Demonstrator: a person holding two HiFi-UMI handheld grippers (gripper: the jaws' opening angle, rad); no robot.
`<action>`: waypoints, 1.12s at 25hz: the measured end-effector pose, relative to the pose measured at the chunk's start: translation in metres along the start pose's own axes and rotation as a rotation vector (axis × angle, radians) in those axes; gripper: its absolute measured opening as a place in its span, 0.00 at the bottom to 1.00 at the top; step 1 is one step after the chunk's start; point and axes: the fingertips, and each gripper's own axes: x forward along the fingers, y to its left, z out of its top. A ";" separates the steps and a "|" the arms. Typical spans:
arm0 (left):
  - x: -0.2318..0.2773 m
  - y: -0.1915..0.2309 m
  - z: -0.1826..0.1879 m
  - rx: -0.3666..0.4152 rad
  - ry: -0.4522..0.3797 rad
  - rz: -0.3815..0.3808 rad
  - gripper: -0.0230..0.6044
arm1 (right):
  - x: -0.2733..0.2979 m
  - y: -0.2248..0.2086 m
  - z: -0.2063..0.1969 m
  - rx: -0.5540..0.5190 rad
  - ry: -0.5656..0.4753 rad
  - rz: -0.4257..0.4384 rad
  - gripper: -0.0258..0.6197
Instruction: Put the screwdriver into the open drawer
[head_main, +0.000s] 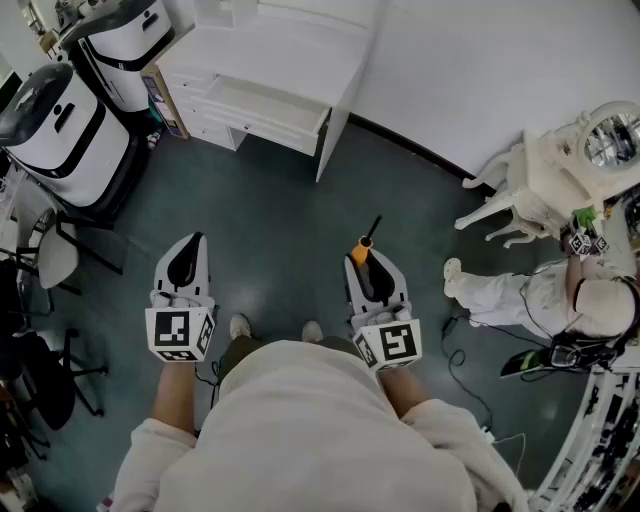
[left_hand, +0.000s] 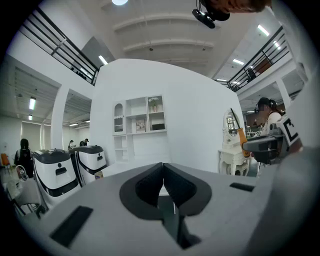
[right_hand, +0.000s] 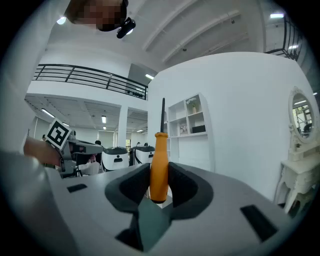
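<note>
A screwdriver (right_hand: 159, 160) with an orange handle and a black shaft stands upright between the pads of my right gripper (right_hand: 159, 187), which is shut on the handle. In the head view the same screwdriver (head_main: 365, 240) sticks out ahead of the right gripper (head_main: 366, 262). My left gripper (head_main: 188, 252) is held level beside it, and in the left gripper view its jaws (left_hand: 162, 187) meet with nothing between them. A white desk unit with an open drawer (head_main: 268, 112) stands ahead by the white wall.
Two white-and-black machines (head_main: 60, 125) stand at the far left next to black chairs (head_main: 45, 340). A white dressing table with a round mirror (head_main: 575, 165) is at the right, with a person (head_main: 545, 300) beside it. Cables (head_main: 460, 375) lie on the dark floor.
</note>
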 end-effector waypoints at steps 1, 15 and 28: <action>0.000 -0.001 0.000 -0.001 0.000 0.000 0.05 | 0.000 0.000 0.001 -0.001 -0.001 0.000 0.23; 0.010 -0.012 0.001 -0.001 0.017 0.013 0.05 | 0.005 -0.017 0.000 0.008 -0.002 0.013 0.23; 0.023 -0.030 -0.004 -0.013 0.029 0.092 0.05 | 0.027 -0.048 -0.002 0.001 -0.005 0.090 0.23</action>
